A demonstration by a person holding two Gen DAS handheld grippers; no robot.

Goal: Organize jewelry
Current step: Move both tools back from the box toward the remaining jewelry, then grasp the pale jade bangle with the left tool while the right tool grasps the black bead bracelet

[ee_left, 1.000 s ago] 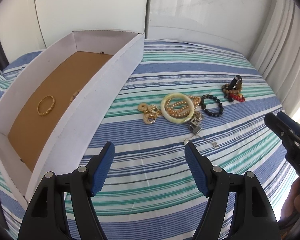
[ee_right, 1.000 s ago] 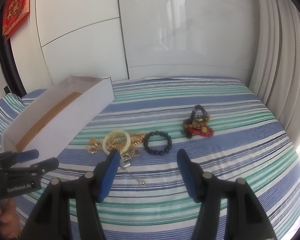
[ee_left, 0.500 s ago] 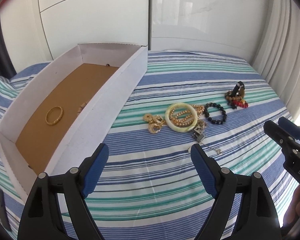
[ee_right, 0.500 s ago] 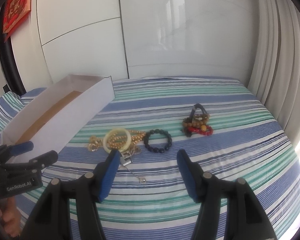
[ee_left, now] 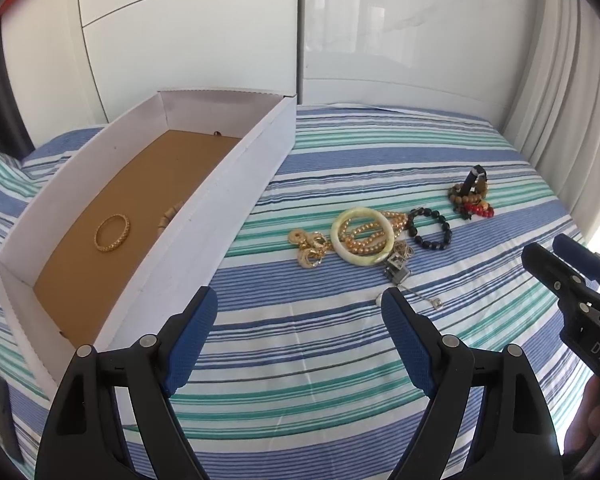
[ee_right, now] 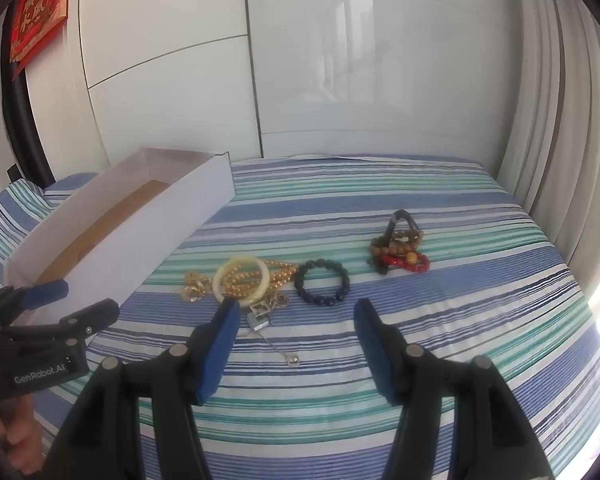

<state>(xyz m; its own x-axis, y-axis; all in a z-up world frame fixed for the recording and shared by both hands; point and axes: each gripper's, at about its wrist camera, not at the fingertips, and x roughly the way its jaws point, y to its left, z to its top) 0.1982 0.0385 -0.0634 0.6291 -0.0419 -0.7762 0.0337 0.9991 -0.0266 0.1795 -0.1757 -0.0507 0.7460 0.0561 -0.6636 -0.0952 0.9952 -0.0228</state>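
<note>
The left gripper (ee_left: 298,312) hung over the striped bedspread (ee_left: 340,380) with its jaws spread wide and nothing between them, having just been opening; the white box (ee_left: 204,216) lay ahead to its left, holding a gold ring (ee_left: 112,233) on its brown floor. Ahead and slightly to its right lay the loose jewelry: a pale jade bangle (ee_left: 362,236) over a gold bead strand, gold earrings (ee_left: 310,246) beside it, a black bead bracelet (ee_left: 429,228) and, farther off, a heap of brown and red beads (ee_left: 472,200). The right gripper (ee_right: 294,334) hovered with its jaws moderately apart and empty, the bangle just ahead of its left fingertip (ee_right: 226,320) and the black bracelet directly ahead.
</note>
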